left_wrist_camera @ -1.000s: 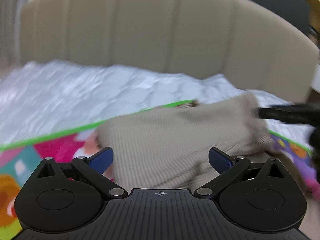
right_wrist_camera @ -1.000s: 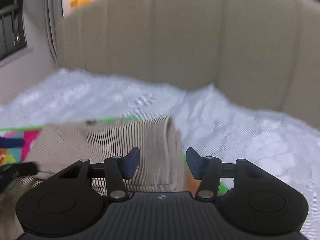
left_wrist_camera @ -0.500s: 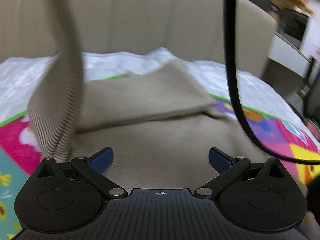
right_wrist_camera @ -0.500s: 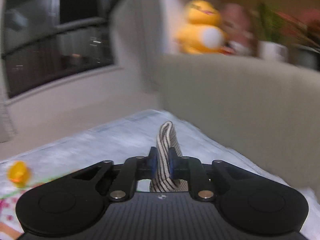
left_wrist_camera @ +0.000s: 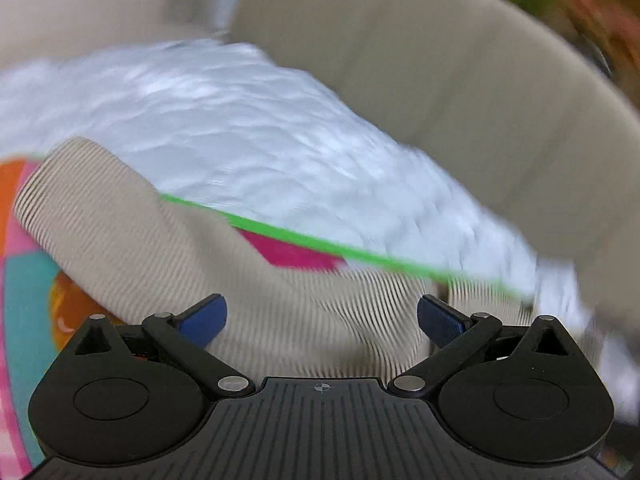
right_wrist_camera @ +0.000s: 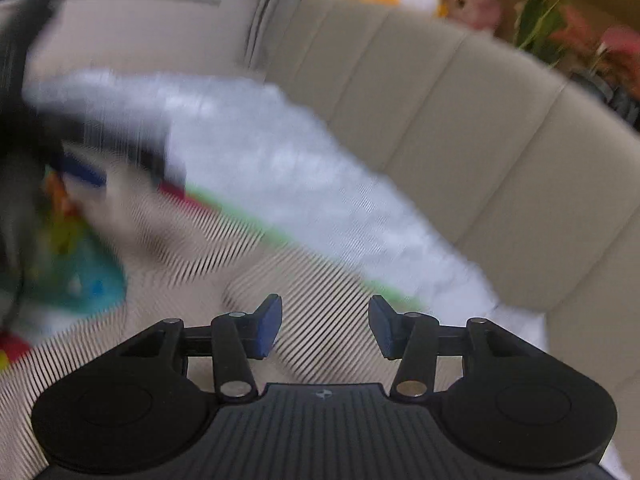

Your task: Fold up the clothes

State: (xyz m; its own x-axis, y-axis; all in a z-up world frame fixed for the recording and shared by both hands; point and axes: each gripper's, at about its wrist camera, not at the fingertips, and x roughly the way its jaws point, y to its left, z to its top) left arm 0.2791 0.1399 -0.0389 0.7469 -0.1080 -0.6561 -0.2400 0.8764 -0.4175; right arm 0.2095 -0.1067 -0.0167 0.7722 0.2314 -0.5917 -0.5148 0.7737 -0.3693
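On the bed [left_wrist_camera: 248, 148] a mat [left_wrist_camera: 24, 280] carries the sweater [left_wrist_camera: 132, 236], soft, limp ribbed knit best pinched at a hem or corner, under the left tool [left_wrist_camera: 322, 316] and right tool [right_wrist_camera: 325, 322], both wide and empty.

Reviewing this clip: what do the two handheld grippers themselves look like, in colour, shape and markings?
Both look alike. The left gripper and right gripper each have a matte black ribbed body with a small crosshair mark at its centre, two rounded black lobes with circular recesses, black linkage arms with silver pivot pins, and blue pads on the fingertips. No hands, sleeves or cables show.
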